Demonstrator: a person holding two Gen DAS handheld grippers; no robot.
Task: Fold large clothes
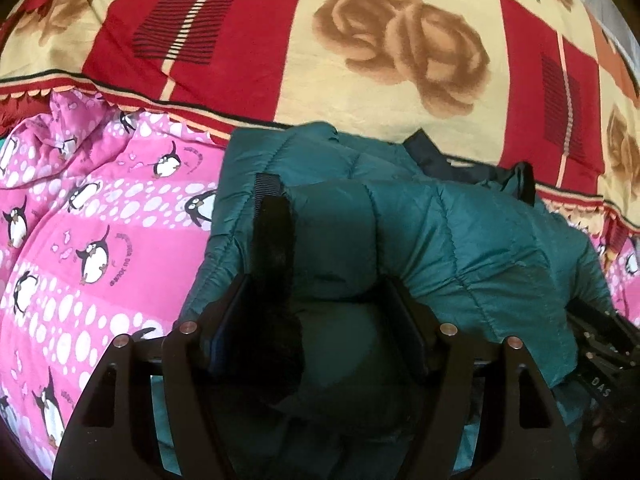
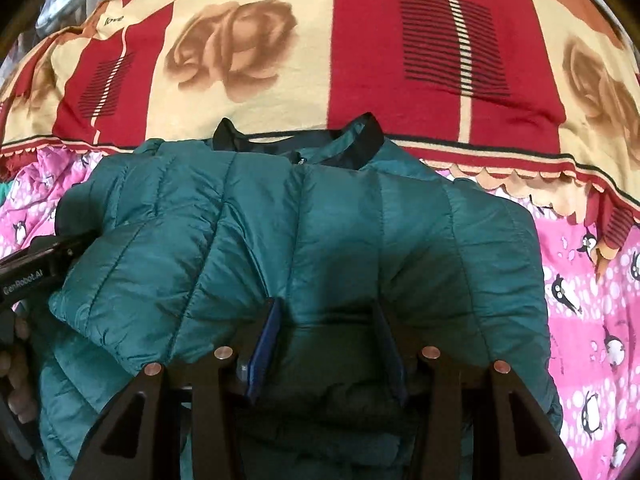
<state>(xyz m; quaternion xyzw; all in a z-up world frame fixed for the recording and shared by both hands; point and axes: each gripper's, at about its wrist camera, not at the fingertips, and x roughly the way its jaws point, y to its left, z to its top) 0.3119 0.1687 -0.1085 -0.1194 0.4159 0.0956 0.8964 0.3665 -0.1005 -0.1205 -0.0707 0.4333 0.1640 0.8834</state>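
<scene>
The puffy teal quilted jacket (image 2: 304, 240) could slip and unfold, since both grippers' jaws sit released around its puffs.

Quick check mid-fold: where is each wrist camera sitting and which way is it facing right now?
Left wrist: on the left gripper, angled down over the teal jacket; the right gripper shows at the right edge.
Right wrist: on the right gripper, angled down at the jacket's collar; the left gripper and a hand show at left.
Shared: jacket, pink penguin quilt, rose blanket.
</scene>
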